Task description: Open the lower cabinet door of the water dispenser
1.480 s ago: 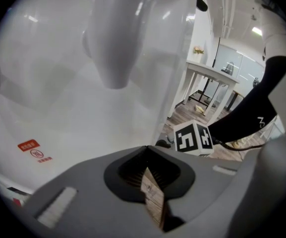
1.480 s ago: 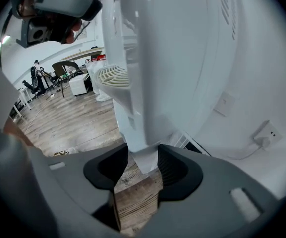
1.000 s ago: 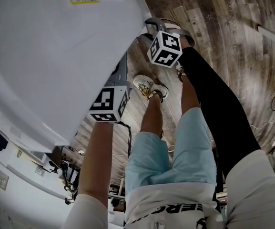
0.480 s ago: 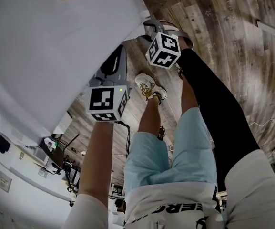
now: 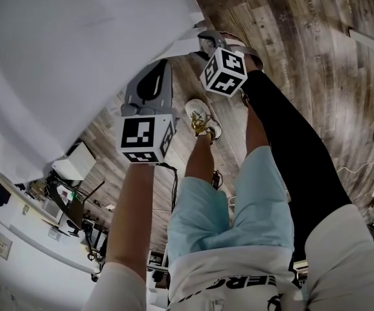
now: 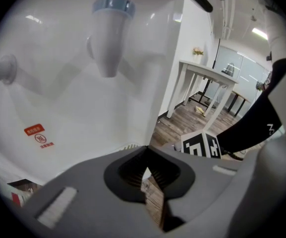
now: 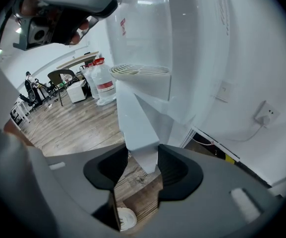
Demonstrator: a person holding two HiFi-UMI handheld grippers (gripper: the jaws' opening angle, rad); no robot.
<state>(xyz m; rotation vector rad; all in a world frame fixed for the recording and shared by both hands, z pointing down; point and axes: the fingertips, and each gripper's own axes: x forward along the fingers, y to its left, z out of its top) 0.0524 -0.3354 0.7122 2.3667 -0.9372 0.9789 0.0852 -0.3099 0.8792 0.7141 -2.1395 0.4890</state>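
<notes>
Pinching the free edge of the door (image 7: 139,125) in the right tongs (image 7: 142,173), below the drip tray (image 7: 140,71) of the dispenser (image 5: 76,57), with the left tongs (image 6: 147,177) pressed together, empty, nearby on the left. Probably light, stiff, smooth plastic on hinges: best held at that edge, swung gently.

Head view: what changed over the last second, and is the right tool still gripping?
The white door has swung away toward the upper left, uncovering the grey body of the left tool and more floor. The right tool stays clamped on the door's edge; the left tool stays shut and empty.
</notes>
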